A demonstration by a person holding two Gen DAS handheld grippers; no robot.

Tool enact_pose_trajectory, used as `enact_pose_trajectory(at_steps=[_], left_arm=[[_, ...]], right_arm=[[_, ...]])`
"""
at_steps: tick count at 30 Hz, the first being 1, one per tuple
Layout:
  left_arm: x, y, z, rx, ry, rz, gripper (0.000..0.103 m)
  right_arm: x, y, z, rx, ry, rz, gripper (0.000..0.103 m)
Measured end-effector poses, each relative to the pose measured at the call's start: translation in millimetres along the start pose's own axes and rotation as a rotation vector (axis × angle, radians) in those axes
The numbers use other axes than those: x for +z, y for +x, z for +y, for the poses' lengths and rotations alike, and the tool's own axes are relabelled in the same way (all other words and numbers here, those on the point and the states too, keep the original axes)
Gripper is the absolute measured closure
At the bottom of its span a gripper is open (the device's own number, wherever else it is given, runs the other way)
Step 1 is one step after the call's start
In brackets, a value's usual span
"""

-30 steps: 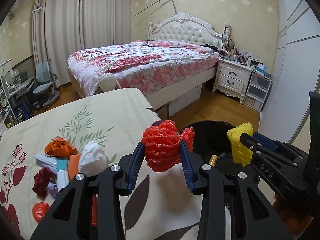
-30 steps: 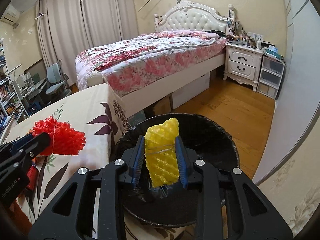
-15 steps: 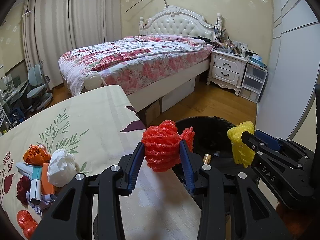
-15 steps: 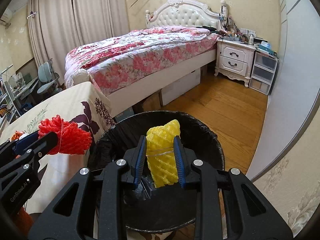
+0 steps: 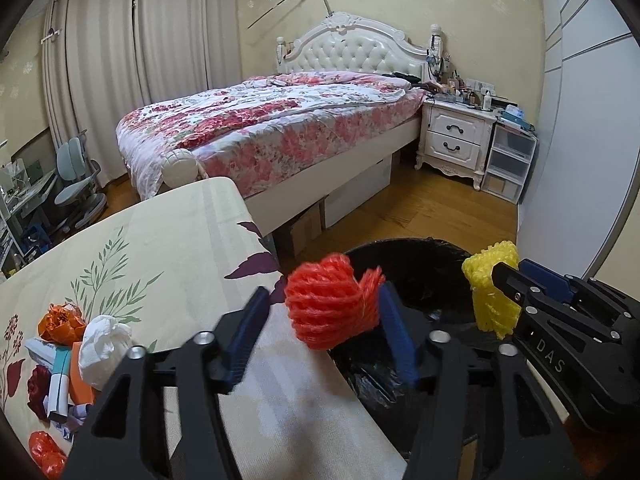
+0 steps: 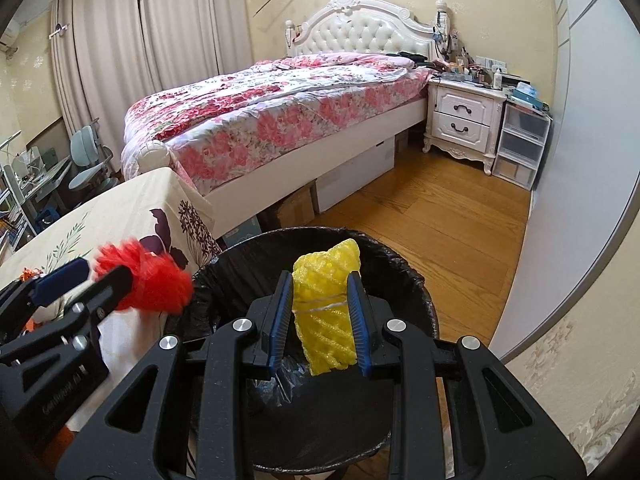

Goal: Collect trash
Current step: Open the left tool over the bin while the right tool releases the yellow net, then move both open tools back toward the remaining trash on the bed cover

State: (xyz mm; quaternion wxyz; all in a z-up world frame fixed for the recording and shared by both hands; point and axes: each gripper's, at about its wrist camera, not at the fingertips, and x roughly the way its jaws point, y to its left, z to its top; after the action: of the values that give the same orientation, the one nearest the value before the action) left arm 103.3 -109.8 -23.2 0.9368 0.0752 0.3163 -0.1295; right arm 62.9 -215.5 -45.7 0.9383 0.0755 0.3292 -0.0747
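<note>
Bedroom, floral-clothed desk beside a black-lined bin. Left tool has just been spreading; one red foam net, blurred, seems loose between its pads at the bin's rim. Right tool, marked "DAS", clenches one yellow net over the bin.

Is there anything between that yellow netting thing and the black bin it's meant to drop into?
Nothing visible. The yellow foam net, pinched in the right gripper, hangs over the open mouth of the black-lined bin, with only the bin's dark inside under it. The red foam net is off to the side, at the bin's edge.
</note>
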Motion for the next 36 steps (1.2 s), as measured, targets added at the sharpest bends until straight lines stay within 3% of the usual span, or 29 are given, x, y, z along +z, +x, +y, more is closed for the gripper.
enact_pose_trajectory(at_steps=[3,6,8,21,36], left_arm=[[-0.4,3.2,-0.1,0.017,0.007,0.000,0.027],[-0.8,5.0,3.0,0.032,0.001,0.011,0.022],[-0.6,3.7,6.6,0.035,-0.014,0.014,0.020],[-5.2,-48.0,37.4,0.095,-0.046,-0.001,0.016],[-64.4,-113.3,116.1,0.242,-0.144,0.021,0.016]], right_arm=[[0.0,2.6,-3.1,-0.015,0.005,0.001,0.073],[0.8,1.7,-6.0,-0.023,0.024,-0.007,0.049],[2.0,-0.2,-7.2,-0.031,0.029,-0.014,0.046],[3.7,-36.2,15.3,-0.018,0.000,-0.050,0.036],[-36.3,-78.0,83.2,0.100,-0.066,-0.011,0.036]])
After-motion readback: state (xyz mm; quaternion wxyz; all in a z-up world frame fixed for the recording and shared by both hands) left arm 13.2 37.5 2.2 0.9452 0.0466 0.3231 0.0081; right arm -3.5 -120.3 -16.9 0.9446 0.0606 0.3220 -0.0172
